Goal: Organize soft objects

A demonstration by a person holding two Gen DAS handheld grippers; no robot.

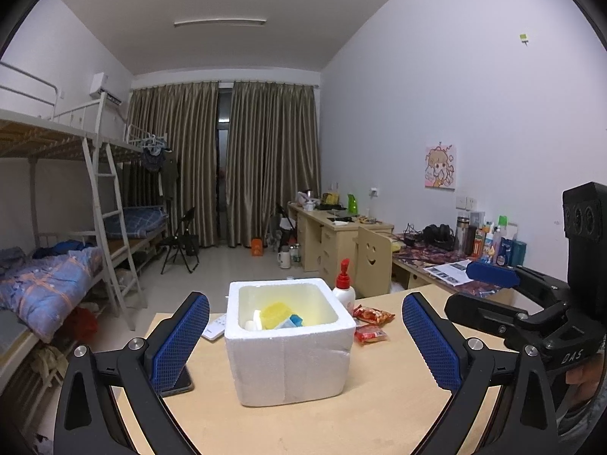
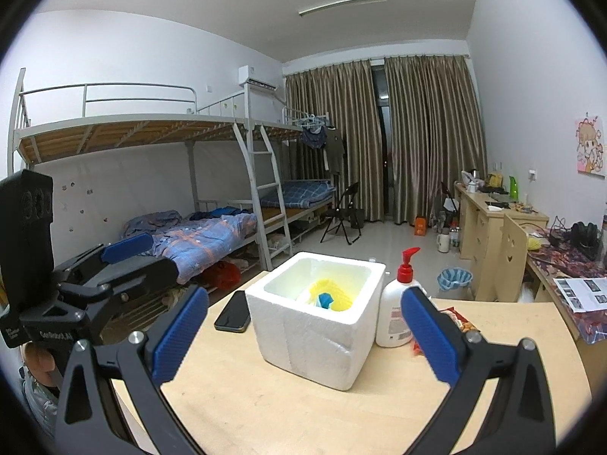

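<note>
**Two open grippers by a white box**

The foam box sits on the table with yellow and blue soft things inside. The left gripper and right gripper are both wide open, holding nothing. Only the right view shows the whole phone; the left view shows the snack packets clearly.

Table: foam box, bottle, phone

Dormitory room, white walls and ceiling, pale tiled floor. Ceiling tube light, upper centre. Metal bunk beds along the left, ladder, blue checked bedding. Full-length tan curtains at centre back, dark gap between them. Air conditioner high on the left wall. Wooden desks along the right wall; cartoon poster above. Black folding chair near the curtains.
</note>
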